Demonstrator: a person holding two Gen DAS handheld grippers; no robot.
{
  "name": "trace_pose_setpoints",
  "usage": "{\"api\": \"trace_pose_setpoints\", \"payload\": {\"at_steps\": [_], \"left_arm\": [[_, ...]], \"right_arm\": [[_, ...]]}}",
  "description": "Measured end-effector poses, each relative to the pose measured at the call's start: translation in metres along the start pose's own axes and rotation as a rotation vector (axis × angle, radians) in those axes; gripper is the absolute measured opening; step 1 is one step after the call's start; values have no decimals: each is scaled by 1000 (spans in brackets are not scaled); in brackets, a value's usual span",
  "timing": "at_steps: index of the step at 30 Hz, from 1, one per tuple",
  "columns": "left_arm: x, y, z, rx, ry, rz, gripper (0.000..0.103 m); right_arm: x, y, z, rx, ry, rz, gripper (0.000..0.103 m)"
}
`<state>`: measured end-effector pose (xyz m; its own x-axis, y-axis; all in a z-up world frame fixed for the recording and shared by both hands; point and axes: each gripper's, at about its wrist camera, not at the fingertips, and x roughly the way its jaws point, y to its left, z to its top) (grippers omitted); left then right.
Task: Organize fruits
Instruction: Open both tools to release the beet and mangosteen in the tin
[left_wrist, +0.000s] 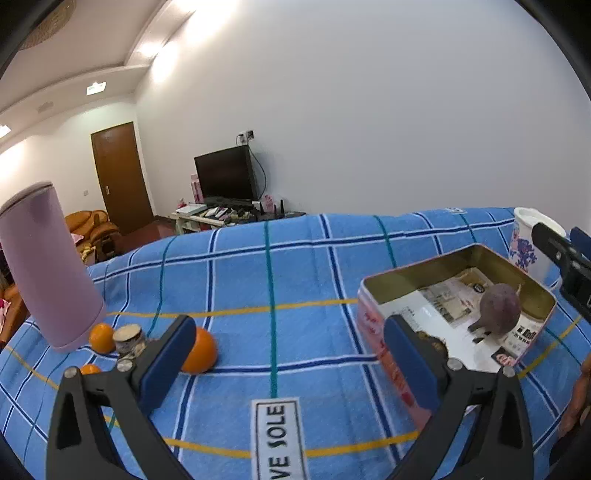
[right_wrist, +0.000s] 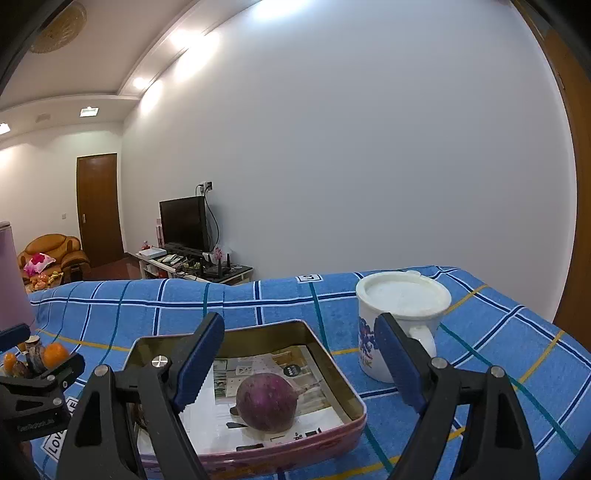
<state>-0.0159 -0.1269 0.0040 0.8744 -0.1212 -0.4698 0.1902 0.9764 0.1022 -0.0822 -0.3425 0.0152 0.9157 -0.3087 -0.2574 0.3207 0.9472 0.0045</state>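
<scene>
left gripper (left_wrist: 290, 363): jaws wide, nothing between them, above blue plaid cloth (left_wrist: 273, 266) between oranges and tin
right gripper (right_wrist: 301, 360): jaws wide, empty, above tin's near side
purple fruit (right_wrist: 266, 401): inside tin (right_wrist: 334, 363), on printed paper liner (right_wrist: 258, 363), near tin's right-front part; roundish, long axis roughly left-right, thin stem tip pointing right toward tin wall
oranges: big one (left_wrist: 199, 350) just behind left finger; two smaller (left_wrist: 102, 338) (left_wrist: 89, 369) near small jar (left_wrist: 129, 339)
pink cylinder (left_wrist: 51, 266): upright, tilted in fisheye, beside oranges
white mug (right_wrist: 400, 325): lidded, right of tin, apart from it
</scene>
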Motion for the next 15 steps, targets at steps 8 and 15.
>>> {"api": "trace_pose_setpoints", "payload": {"at_steps": [8, 15], "left_arm": [[-5, 16, -8, 10, 19, 14, 103], [-8, 37, -13, 14, 30, 37, 103]], "right_arm": [[-7, 16, -2, 33, 22, 18, 84], [-11, 47, -5, -32, 29, 43, 84]]}}
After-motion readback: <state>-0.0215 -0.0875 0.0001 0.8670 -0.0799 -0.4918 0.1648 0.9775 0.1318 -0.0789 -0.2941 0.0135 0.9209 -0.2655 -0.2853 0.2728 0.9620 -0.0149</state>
